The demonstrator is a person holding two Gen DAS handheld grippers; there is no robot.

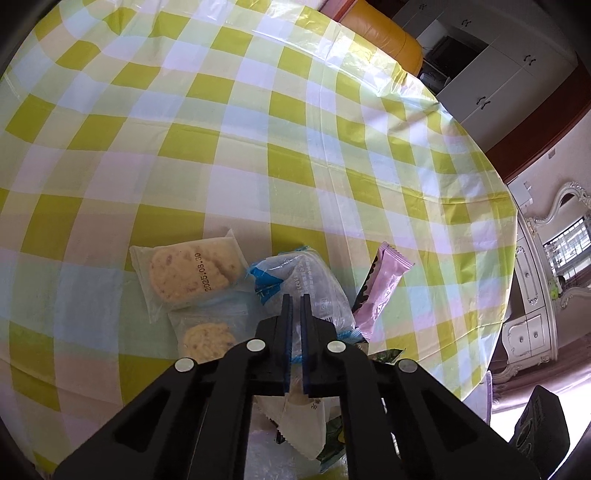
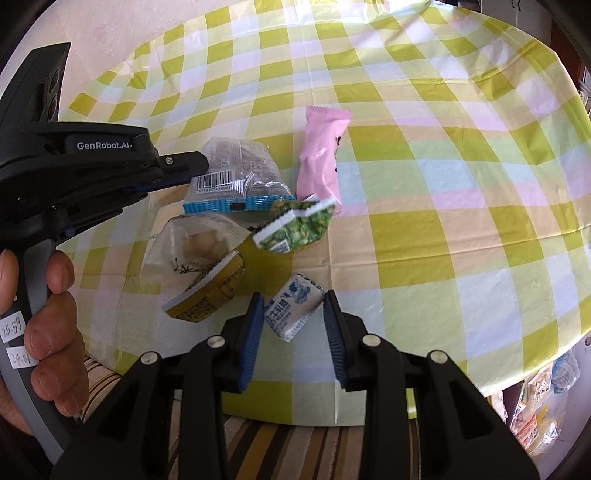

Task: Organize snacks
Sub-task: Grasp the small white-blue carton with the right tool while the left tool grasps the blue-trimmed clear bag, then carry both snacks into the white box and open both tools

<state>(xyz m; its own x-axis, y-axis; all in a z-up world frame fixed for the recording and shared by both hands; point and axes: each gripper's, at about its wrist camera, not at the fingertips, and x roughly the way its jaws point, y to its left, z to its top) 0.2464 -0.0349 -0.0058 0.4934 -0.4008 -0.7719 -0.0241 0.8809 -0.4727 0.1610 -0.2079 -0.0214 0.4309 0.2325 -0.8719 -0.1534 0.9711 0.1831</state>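
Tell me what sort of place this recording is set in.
Most likely a home dining or living room. A table under a yellow-green checked plastic cloth holds wrapped snacks; beyond it stand white cupboards, an ornate white carved cabinet and an orange padded seat.

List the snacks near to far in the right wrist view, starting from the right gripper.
White-blue candy between the right gripper fingers → yellow packet → green packet → blue-edged clear bag → pink wrapper.
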